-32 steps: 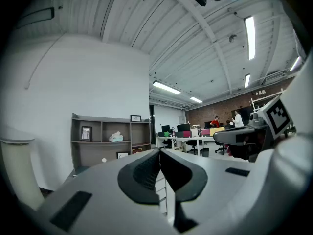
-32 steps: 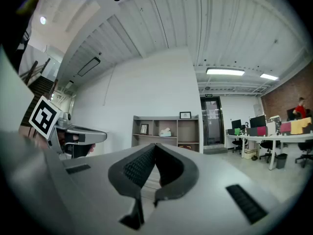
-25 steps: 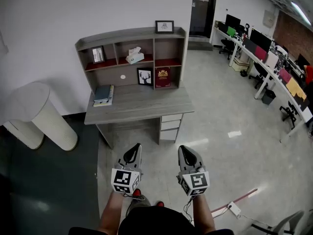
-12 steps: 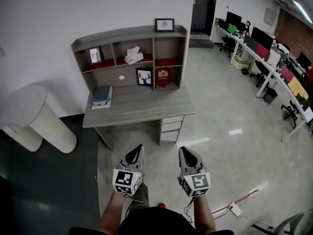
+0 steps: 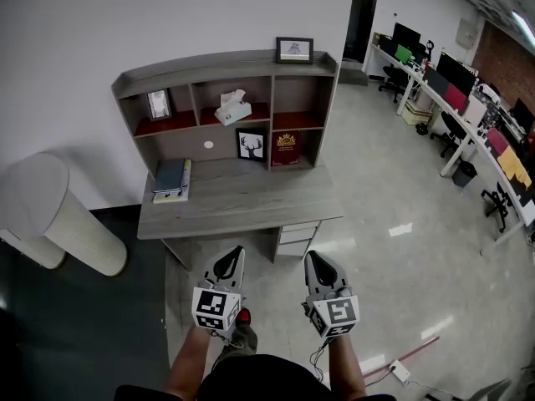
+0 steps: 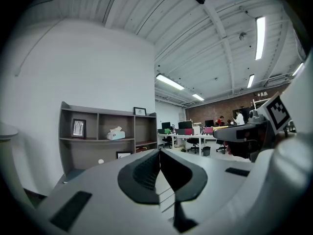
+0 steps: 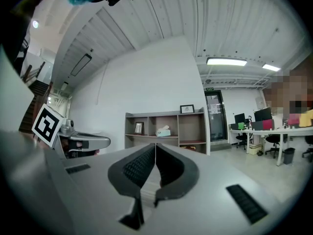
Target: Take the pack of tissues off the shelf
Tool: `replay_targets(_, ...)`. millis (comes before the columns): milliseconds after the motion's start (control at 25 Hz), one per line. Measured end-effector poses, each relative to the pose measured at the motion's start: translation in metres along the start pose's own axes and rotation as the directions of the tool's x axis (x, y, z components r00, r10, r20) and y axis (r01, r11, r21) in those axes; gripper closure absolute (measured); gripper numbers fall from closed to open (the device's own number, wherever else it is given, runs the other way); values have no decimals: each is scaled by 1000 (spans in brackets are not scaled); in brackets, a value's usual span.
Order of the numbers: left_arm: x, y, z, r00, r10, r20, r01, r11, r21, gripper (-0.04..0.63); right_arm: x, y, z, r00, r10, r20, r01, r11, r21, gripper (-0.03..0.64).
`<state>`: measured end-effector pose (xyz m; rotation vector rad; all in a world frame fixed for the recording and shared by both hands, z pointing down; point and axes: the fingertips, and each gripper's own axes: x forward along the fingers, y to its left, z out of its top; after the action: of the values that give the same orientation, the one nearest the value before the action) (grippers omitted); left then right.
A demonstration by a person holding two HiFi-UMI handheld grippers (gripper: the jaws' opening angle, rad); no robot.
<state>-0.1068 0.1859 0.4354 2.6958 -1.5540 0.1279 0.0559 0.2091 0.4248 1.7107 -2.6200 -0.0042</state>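
Note:
The pack of tissues [image 5: 231,108] is a pale box with a white tissue sticking out; it sits in the middle upper compartment of the grey desk shelf [image 5: 224,63]. The same pack shows small in the left gripper view [image 6: 115,133] and the right gripper view [image 7: 164,131]. My left gripper [image 5: 233,257] and right gripper [image 5: 314,259] are held level, side by side, well short of the desk, over the floor. Both have their jaws together with nothing between them [image 6: 159,153] [image 7: 155,147].
The desk top [image 5: 242,199] carries a stack of books [image 5: 171,179]. Framed pictures [image 5: 294,50] stand on and in the shelf, with a red book [image 5: 285,149] lower right. A white cylindrical bin [image 5: 58,215] stands left. Office desks and chairs [image 5: 456,98] line the right wall.
The desk and shelf have grown larger and nearer in the head view as I walk towards them. Both grippers keep their pose, shut and side by side.

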Motion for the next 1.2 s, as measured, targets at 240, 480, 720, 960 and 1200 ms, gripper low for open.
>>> replay_targets(240, 47, 57, 3, 1000, -6, -14, 6, 1000, -14, 588, 75, 0, 0, 1000, 2, -20, -2, 1000, 10, 588)
replay_targets(480, 82, 114, 8, 1000, -6, -1, 6, 1000, -12, 588, 143, 5, 1, 1000, 5, -22, -5, 1000, 5, 588)
replay_targets(720, 105, 167, 8, 1000, 2, 4, -2, 1000, -10, 588, 202, 16, 2, 1000, 10, -13, -10, 1000, 4, 588)
replay_targets(960, 119, 208, 6, 1000, 18, 10, -18, 1000, -15, 588, 243, 26, -1, 1000, 19, -8, -19, 1000, 11, 588)
replay_targets(1200, 134, 229, 0, 999, 37, 0, -37, 999, -19, 588, 276, 28, -7, 999, 44, -17, -45, 999, 0, 588)
